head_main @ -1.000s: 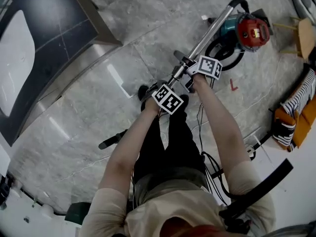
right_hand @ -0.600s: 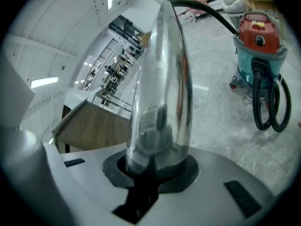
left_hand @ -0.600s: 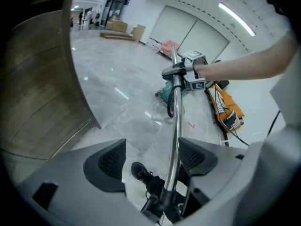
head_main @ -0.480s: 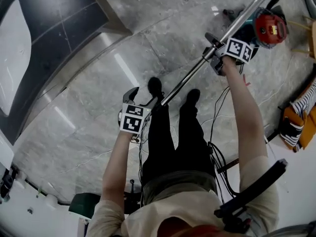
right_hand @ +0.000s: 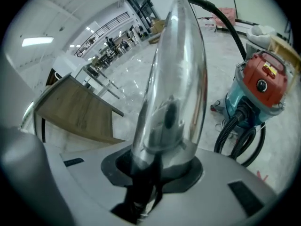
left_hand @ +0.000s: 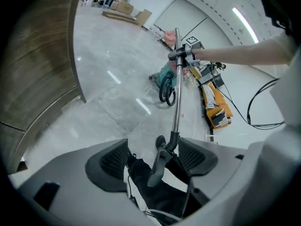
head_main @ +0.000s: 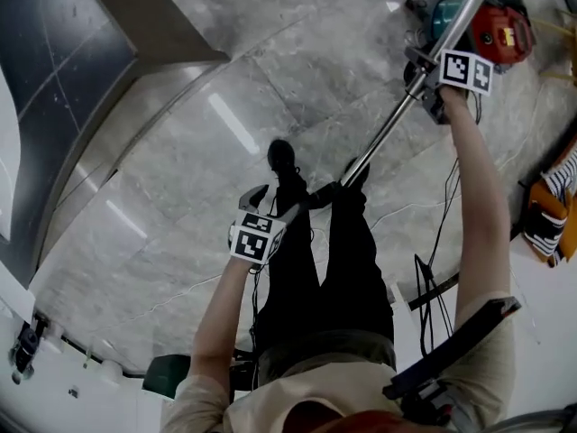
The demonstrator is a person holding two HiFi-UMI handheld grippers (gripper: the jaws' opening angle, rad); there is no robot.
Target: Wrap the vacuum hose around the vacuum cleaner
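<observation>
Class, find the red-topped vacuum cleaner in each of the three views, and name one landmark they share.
Head view: vacuum cleaner, top right corner.
Left gripper view: vacuum cleaner, small, just above centre.
Right gripper view: vacuum cleaner, right side.
Shared landmark: the metal wand, visible in all three.

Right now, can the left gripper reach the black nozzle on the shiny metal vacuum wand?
Likely yes: the left gripper has just opened, jaws empty, and the black nozzle lies close ahead, in line with their gap.
</observation>
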